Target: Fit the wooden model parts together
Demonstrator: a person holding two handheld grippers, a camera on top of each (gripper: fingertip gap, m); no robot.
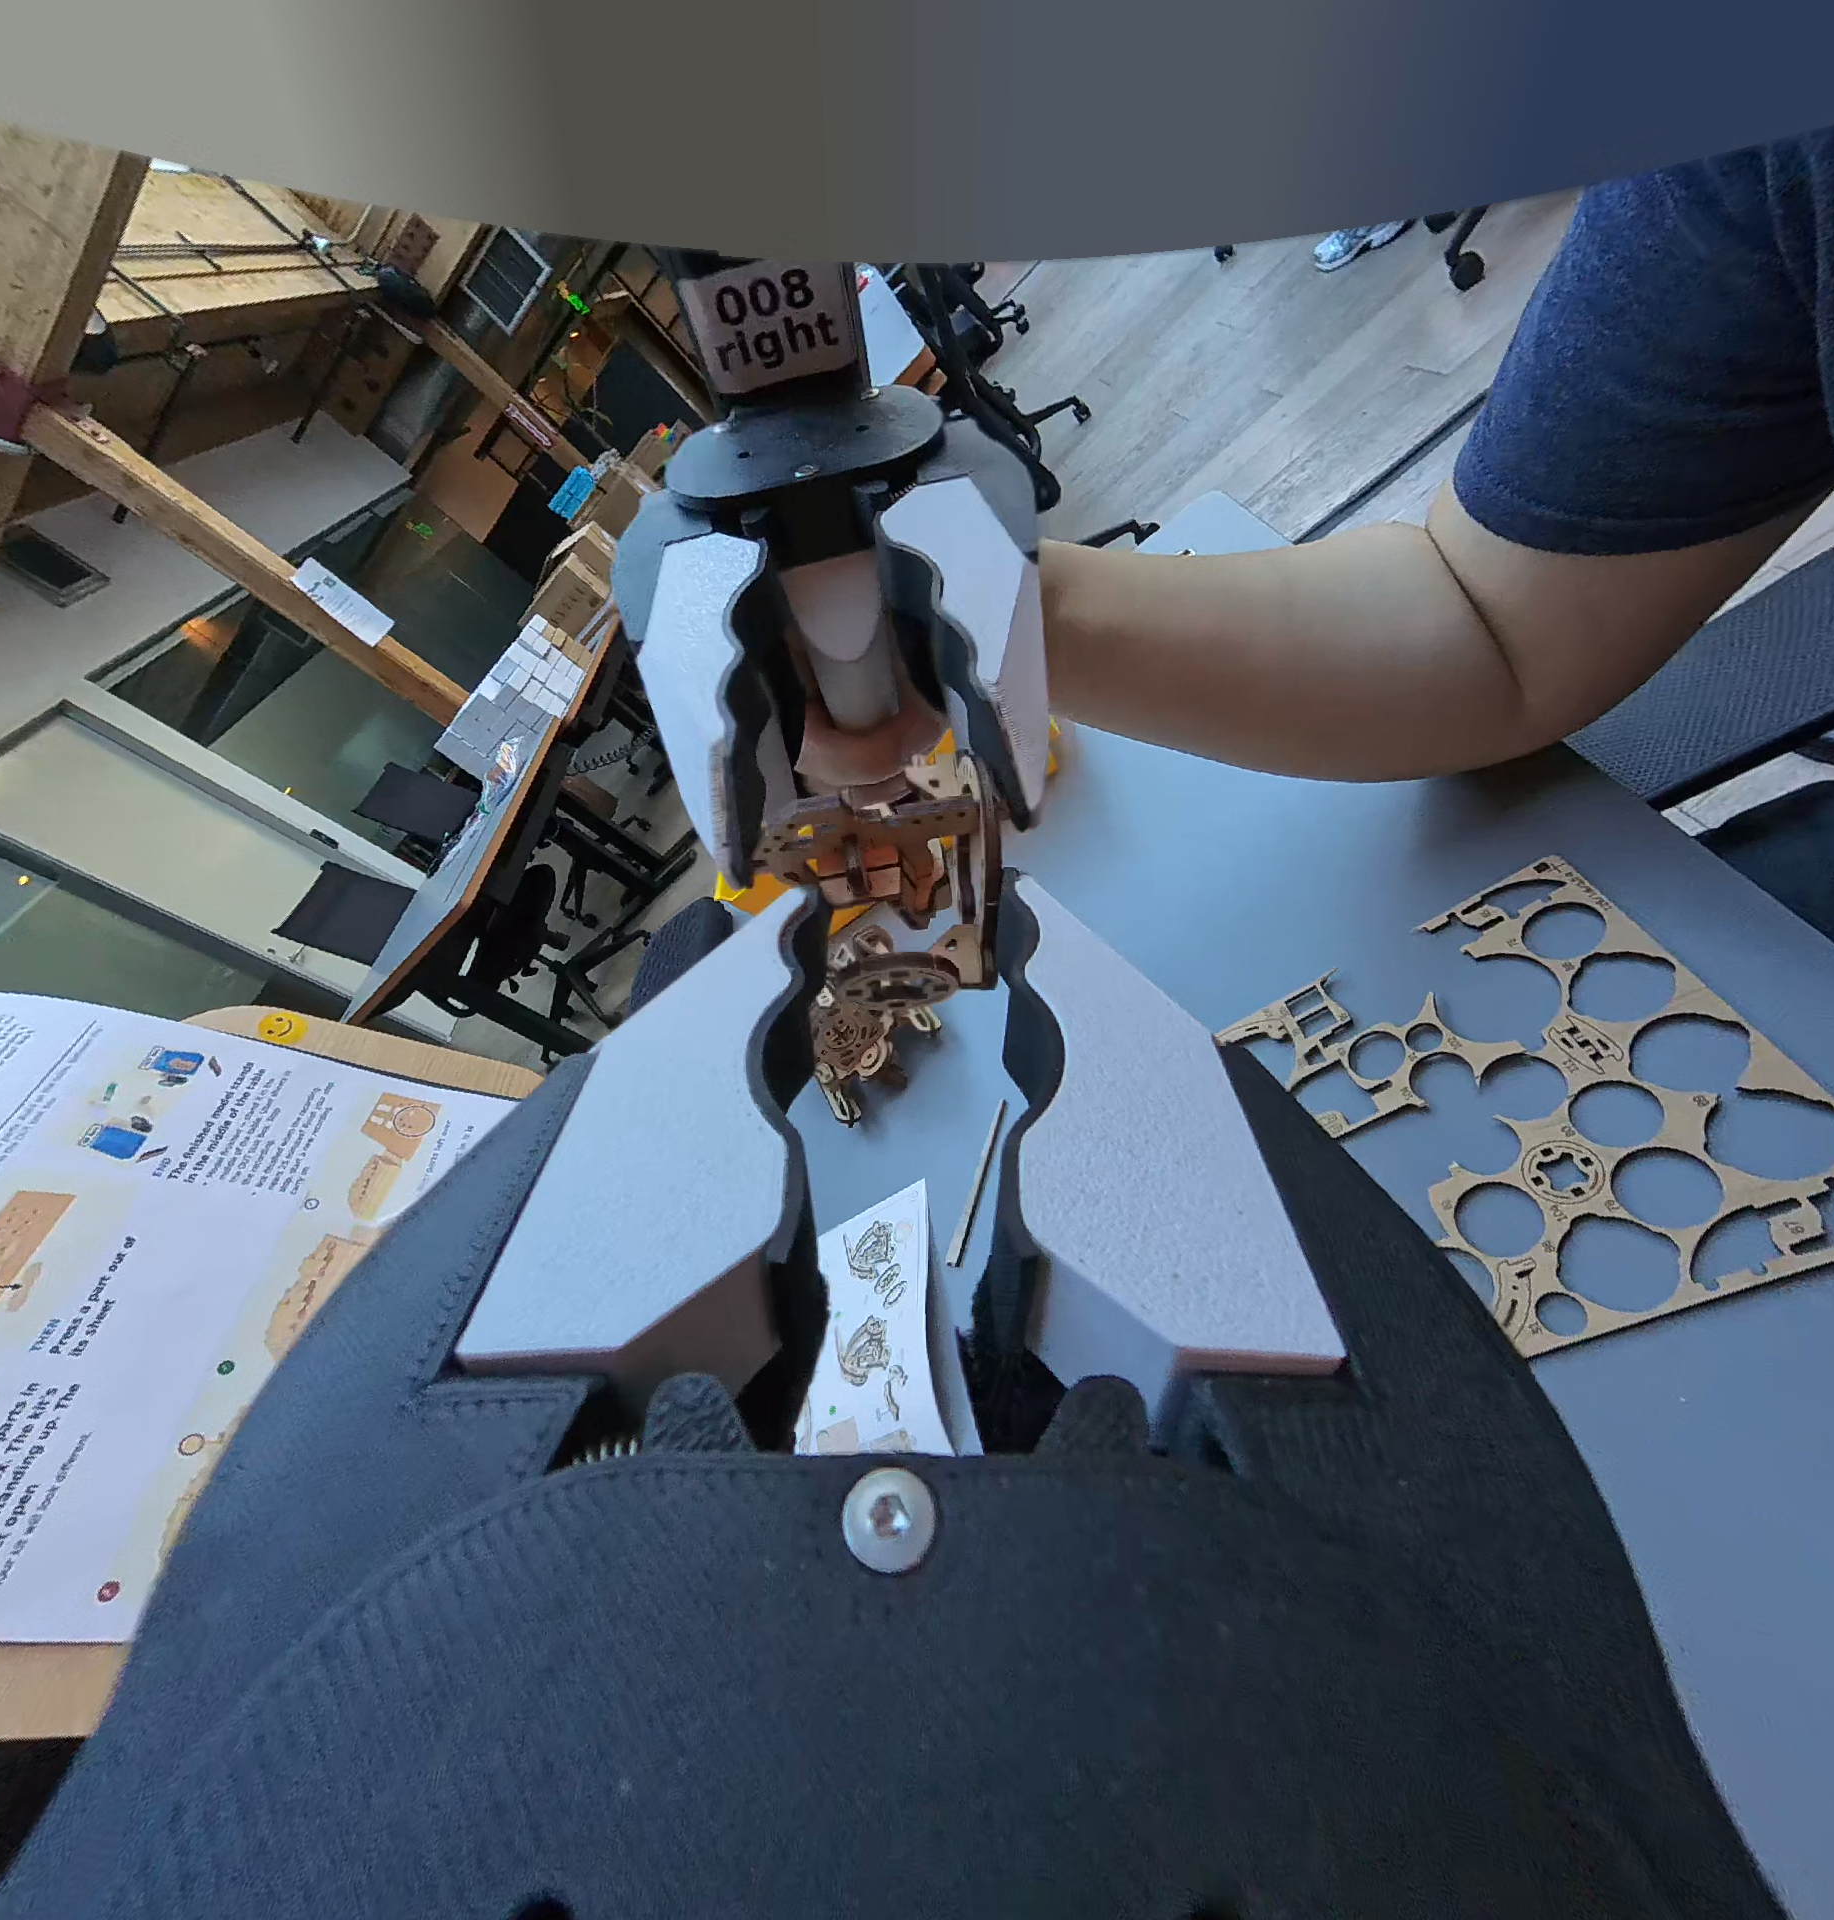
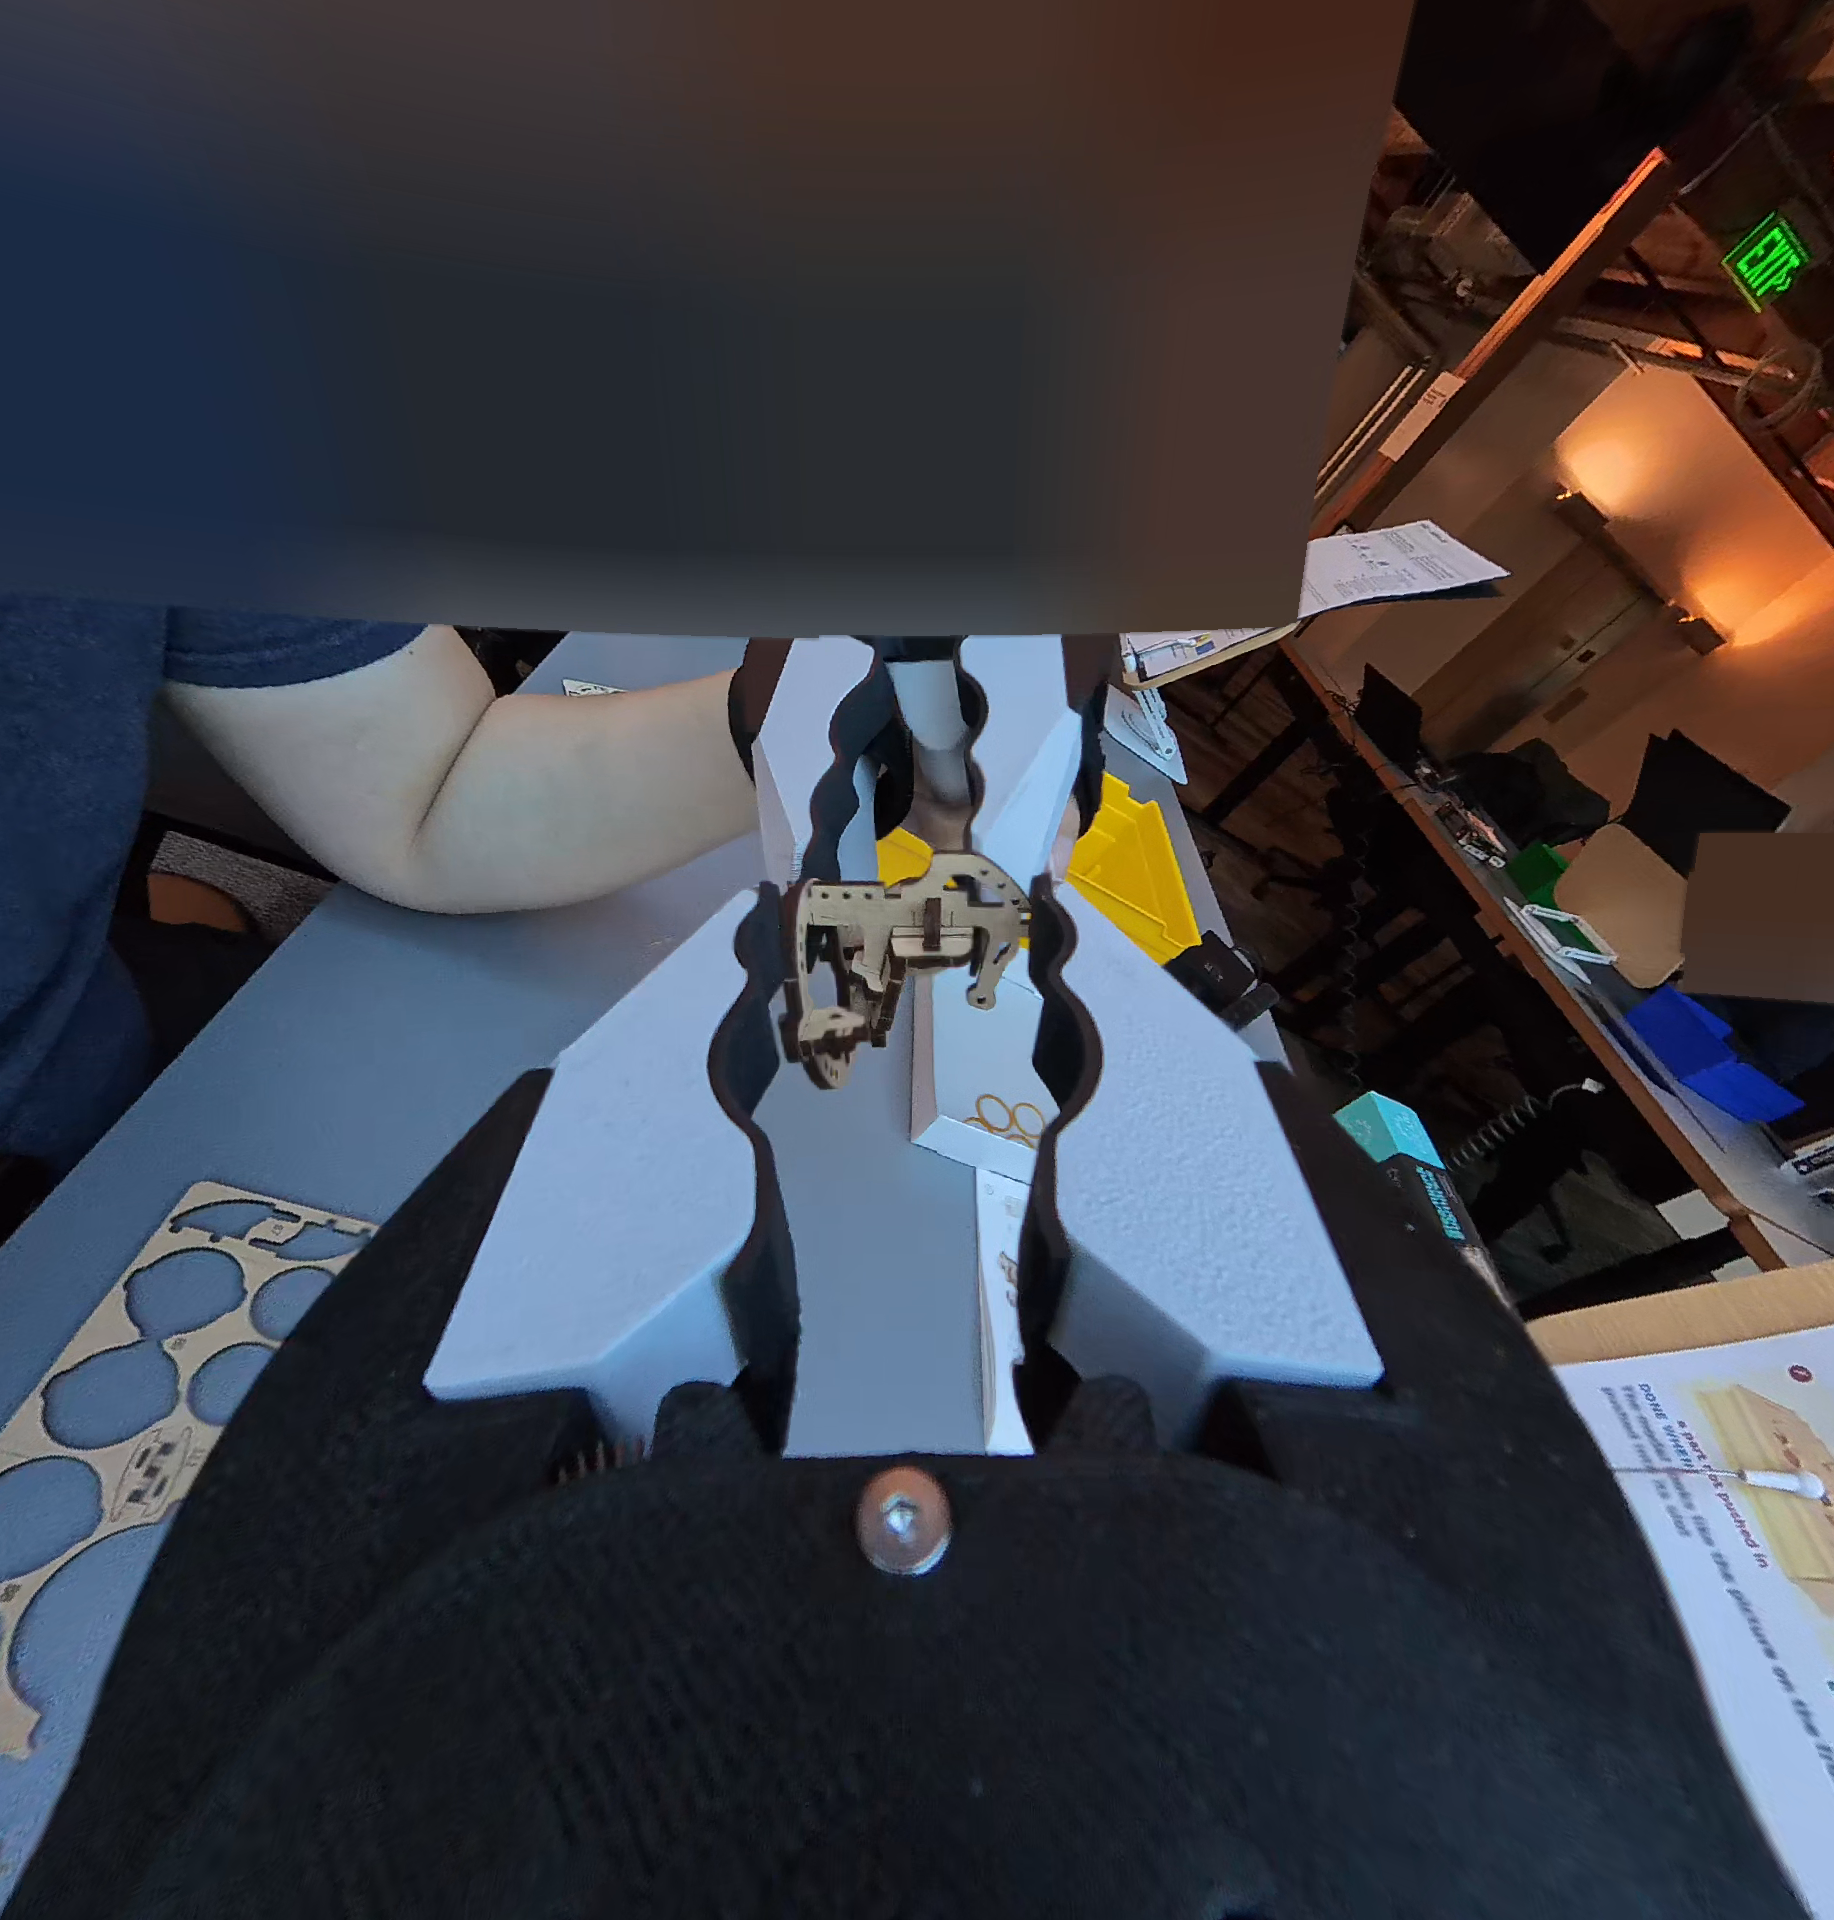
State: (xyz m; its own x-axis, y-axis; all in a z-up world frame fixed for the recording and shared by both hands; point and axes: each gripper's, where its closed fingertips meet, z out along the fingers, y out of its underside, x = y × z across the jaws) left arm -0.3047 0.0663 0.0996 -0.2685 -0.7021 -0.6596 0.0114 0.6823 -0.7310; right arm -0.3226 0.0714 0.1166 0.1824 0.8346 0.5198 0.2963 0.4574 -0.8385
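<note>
A small wooden model assembly (image 2: 897, 935) hangs in the air between my two grippers, which face each other tip to tip. My right gripper (image 2: 902, 909) is shut on it across its width; it also shows in the left wrist view (image 1: 873, 821), gripping the assembly (image 1: 871, 831). My left gripper (image 1: 905, 899) has its jaws partly apart around the assembly's lower plate and disc (image 1: 897, 977), with a gap on its left side. A second wooden model (image 1: 856, 1044) lies on the grey table (image 1: 1256, 883) below.
A punched-out plywood sheet (image 1: 1578, 1101) lies to the right and also shows in the right wrist view (image 2: 113, 1382). A thin wooden stick (image 1: 980, 1179), a booklet (image 1: 871, 1320), an instruction sheet (image 1: 113, 1247), a yellow bin (image 2: 1131, 883) and a white box (image 2: 986, 1091) surround the work spot. A person's arm (image 1: 1308, 644) is behind. Left and right tips are no more than a few centimetres apart.
</note>
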